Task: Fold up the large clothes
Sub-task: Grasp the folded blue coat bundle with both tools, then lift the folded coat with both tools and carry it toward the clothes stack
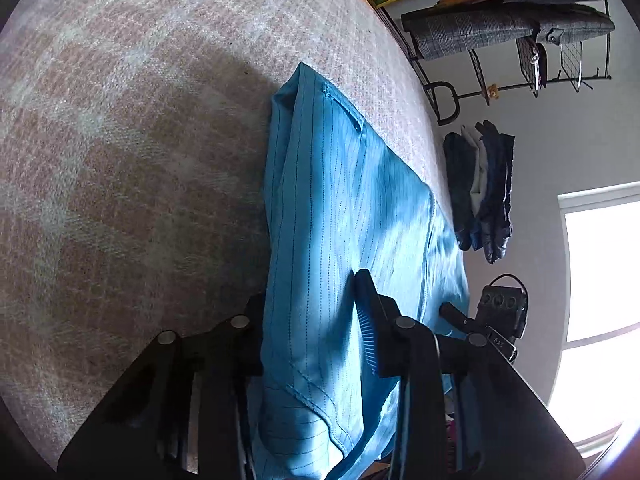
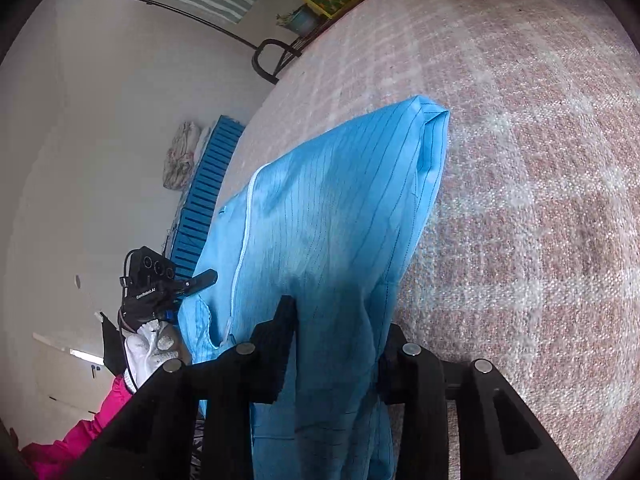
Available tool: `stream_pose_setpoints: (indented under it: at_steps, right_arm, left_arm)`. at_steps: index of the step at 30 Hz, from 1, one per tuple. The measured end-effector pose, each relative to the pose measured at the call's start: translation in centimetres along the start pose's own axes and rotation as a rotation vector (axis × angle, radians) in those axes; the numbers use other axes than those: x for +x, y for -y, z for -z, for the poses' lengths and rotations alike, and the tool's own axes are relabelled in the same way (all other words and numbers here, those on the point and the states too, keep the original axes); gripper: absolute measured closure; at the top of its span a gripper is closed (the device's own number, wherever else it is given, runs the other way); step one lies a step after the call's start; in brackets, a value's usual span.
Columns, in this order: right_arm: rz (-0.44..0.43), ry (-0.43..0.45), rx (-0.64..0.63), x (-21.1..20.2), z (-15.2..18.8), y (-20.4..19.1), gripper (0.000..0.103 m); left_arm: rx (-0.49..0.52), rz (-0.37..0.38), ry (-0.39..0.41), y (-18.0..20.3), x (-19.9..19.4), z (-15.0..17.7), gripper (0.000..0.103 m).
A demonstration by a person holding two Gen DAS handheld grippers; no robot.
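We've got the left gripper [image 1: 308,300] and right gripper [image 2: 340,320] each clamped on the near edge of the blue garment [image 1: 340,200], cloth running off toward twelve o'clock over the blanket [image 1: 140,140]; next, we judge, carry that edge forward to fold

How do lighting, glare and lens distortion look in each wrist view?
Left wrist view: the window is blown out white, a broad shadow falls over the blanket and blue garment, and edges bow. Right wrist view: even light, no glare, strong fisheye curving, dark corners.
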State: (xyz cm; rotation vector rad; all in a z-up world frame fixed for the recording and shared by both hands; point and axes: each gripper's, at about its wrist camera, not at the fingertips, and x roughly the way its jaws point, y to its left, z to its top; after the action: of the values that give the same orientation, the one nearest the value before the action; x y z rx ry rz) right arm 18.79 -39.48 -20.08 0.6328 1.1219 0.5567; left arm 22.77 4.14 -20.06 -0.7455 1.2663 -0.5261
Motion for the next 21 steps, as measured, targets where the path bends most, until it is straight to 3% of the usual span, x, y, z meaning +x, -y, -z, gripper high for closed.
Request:
stream_pose_setpoints:
  at_steps: [4,9,13,21]
  right_arm:
    - [0.136,0.002,-0.108,0.2,0.5,-2.4,0.084]
    - [0.326,0.012,-0.257,0.8,0.8,-6.0,0.092]
    - [0.453,0.024,-0.358,0.9,1.2,-8.9,0.096]
    - [0.605,0.073,-0.510,-0.5,2.5,-14.0,0.098]
  left_arm:
    - [0.164,-0.135,0.039,3.2,0.2,0.9,0.087]
    - [0.301,-0.244,0.079,6.4,0.4,2.1,0.092]
    - [0.357,-0.271,0.112,8.0,0.1,3.2,0.096]
    - [0.490,-0.276,0.146,11.5,-0.9,5.7,0.097]
